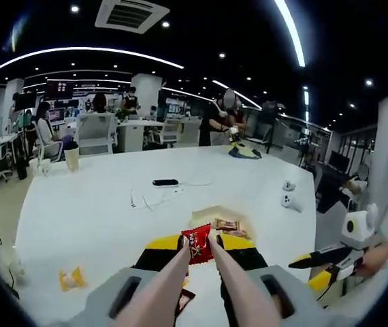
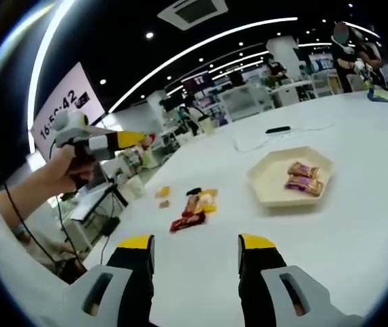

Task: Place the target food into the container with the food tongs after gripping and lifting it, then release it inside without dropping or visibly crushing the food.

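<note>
two long tong arms (image 1: 199, 253) stick out from the left gripper, and their tips are pinched narrow on a red snack pack (image 1: 197, 243), holding it up in the air. the pack stands tall between the tips. just past it and lower down sits the pale tray (image 1: 204, 218) on the white table (image 1: 99, 211), with two brown snacks (image 1: 227, 225) already inside. so the tray lies straight ahead of the tongs and a little down, and i think the next move is a small push forward and a gentle lowering before letting go. the right gripper (image 2: 196, 262) has its black jaws wide apart with nothing in them. from there the tray (image 2: 265, 185) is ahead and off to the right, well apart. a few more snack packs (image 2: 192, 208) lie loose on the table. the left gripper is much nearer.
</note>
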`<action>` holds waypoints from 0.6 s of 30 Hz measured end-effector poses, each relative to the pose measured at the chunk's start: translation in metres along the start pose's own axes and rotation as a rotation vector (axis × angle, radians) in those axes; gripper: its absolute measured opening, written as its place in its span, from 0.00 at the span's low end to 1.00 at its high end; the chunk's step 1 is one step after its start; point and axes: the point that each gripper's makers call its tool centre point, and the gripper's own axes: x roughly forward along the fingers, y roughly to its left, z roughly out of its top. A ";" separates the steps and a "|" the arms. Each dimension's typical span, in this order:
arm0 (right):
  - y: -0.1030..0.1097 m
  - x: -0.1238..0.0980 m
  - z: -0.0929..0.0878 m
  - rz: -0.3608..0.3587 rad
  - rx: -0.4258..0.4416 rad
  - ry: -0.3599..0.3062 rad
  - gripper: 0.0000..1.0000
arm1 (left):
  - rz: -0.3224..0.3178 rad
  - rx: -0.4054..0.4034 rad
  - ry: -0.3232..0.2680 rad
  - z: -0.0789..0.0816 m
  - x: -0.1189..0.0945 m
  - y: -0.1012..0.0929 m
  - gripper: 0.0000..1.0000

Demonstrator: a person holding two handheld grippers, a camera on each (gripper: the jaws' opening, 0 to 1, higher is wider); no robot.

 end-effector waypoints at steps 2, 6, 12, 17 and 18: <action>-0.001 0.001 0.002 -0.001 0.007 -0.008 0.49 | -0.010 0.007 0.006 0.001 0.003 -0.003 0.17; -0.001 0.000 0.003 -0.003 -0.002 -0.007 0.49 | -0.025 0.009 -0.002 0.007 0.010 -0.007 0.17; -0.005 -0.002 0.005 -0.014 0.002 -0.017 0.49 | -0.049 0.017 -0.007 0.014 0.017 -0.016 0.17; -0.011 -0.007 0.003 -0.031 0.012 -0.022 0.49 | -0.089 -0.009 -0.017 0.018 0.026 -0.025 0.17; -0.012 -0.008 0.002 -0.033 0.015 -0.021 0.49 | -0.088 -0.006 -0.017 0.019 0.027 -0.025 0.17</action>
